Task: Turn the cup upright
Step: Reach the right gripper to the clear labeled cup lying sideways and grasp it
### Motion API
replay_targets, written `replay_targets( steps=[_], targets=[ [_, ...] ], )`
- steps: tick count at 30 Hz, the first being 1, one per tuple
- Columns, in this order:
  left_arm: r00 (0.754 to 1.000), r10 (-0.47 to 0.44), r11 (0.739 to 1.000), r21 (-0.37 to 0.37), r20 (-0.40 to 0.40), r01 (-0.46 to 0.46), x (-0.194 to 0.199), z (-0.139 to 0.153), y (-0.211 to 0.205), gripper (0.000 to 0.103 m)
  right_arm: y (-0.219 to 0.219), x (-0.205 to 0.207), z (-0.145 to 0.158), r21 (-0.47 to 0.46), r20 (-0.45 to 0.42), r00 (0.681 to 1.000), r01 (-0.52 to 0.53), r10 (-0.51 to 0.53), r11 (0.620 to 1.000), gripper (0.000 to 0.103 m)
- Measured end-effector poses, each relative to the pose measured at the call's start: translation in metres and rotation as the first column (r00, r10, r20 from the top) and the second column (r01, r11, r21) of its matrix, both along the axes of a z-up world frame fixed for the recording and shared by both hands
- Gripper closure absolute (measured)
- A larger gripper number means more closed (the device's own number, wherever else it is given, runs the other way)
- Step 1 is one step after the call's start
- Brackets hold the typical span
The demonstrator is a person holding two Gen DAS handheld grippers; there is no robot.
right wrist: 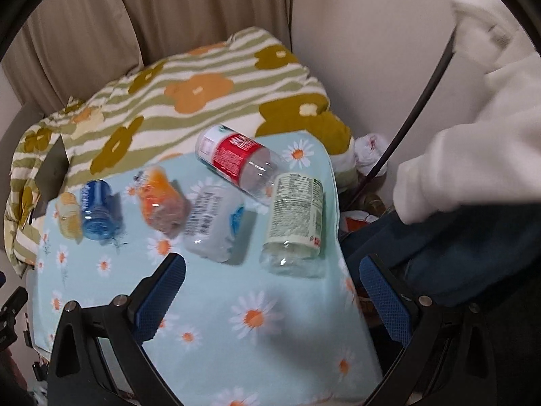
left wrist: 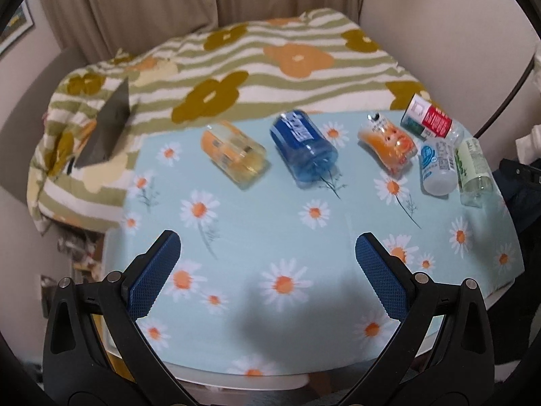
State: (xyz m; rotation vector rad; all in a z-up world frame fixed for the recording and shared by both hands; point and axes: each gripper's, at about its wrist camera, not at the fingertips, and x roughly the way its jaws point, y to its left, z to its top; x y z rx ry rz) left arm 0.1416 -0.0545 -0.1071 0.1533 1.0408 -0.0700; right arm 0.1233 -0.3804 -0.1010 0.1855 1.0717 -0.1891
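right wrist view, yellow cup (right wrist: 68, 216) blurred, half hidden by blue cup (right wrist: 98, 215)

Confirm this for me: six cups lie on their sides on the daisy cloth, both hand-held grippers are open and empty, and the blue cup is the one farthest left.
Not quite. The left wrist view shows the yellow-orange cup farthest left; the blue cup lies next to it. The rest stands: six cups lie tipped on the daisy cloth, and the left hand-held gripper and right hand-held gripper are open and empty.

Blurred labels on the blue cup (left wrist: 302, 147) and orange cup (right wrist: 161, 201).
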Motion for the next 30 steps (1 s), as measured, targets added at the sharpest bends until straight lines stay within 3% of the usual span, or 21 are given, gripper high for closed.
replay_targets(
  steps=[9,14,17,21,30],
  targets=[
    [0.995,0.038,0.999,0.028,-0.097,-0.035,0.018,-0.037,-0.047,0.000,-0.037,0.047,-0.054,0.074,-0.083,0.994,-0.063,0.069,0.995,0.015],
    [0.991,0.044,0.999,0.037,-0.125,-0.039,0.027,-0.048,-0.062,0.000,-0.045,0.061,-0.074,0.102,-0.113,0.989,-0.080,0.092,0.992,0.017],
    [0.989,0.049,0.998,0.034,-0.141,-0.045,0.030,-0.052,-0.067,0.000,-0.044,0.065,-0.077,0.069,-0.112,0.988,-0.102,0.110,0.992,0.018],
    [0.988,0.052,0.998,0.031,-0.148,-0.047,0.033,-0.054,-0.074,0.000,-0.041,0.069,-0.075,0.038,-0.106,0.986,-0.129,0.132,0.991,0.034],
    [0.986,0.058,0.998,0.028,-0.153,-0.055,0.033,-0.055,-0.082,0.000,-0.036,0.074,-0.087,0.070,-0.138,0.978,-0.146,0.154,0.987,0.037]
  ],
)
